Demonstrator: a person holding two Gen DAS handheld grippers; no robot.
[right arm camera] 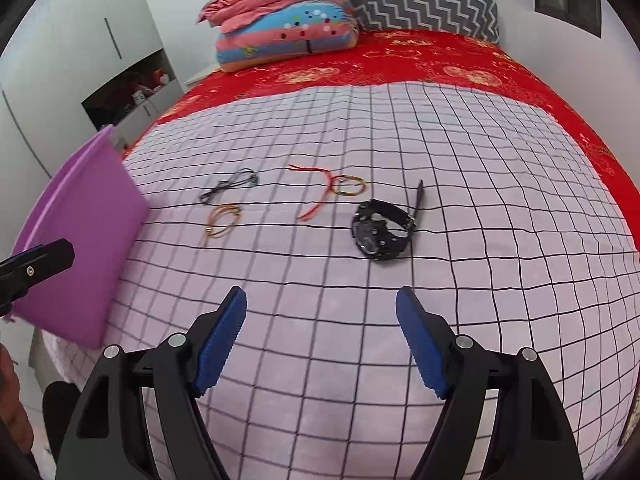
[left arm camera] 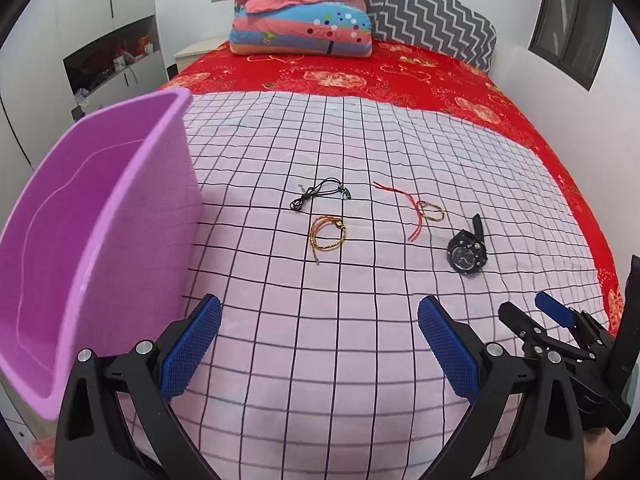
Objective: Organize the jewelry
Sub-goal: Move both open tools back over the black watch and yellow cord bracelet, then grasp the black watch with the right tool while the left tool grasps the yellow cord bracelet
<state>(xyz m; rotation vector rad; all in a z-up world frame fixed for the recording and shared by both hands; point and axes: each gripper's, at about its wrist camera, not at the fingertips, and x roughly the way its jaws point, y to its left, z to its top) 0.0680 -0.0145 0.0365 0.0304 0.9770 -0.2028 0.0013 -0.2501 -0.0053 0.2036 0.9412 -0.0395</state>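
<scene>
Four pieces lie on a pink checked cloth (left arm camera: 280,340) on the bed: a black cord necklace (left arm camera: 318,195), a gold-brown bracelet (left arm camera: 327,233), a red string bracelet (left arm camera: 424,212) and a black watch (left arm camera: 467,254). The right wrist view shows them too: necklace (right arm camera: 230,187), gold bracelet (right arm camera: 224,221), red bracelet (right arm camera: 340,190), watch (right arm camera: 382,229). A purple bin (left arm camera: 92,248) stands at the left (right arm camera: 80,256). My left gripper (left arm camera: 320,344) is open and empty, short of the jewelry. My right gripper (right arm camera: 322,340) is open and empty, short of the watch.
A red floral bedspread (left arm camera: 400,72) covers the bed beyond the cloth. Folded quilts (left arm camera: 300,20) and a zigzag pillow (left arm camera: 432,12) sit at the head. White walls flank the bed; a cabinet niche (left arm camera: 112,56) is at the left.
</scene>
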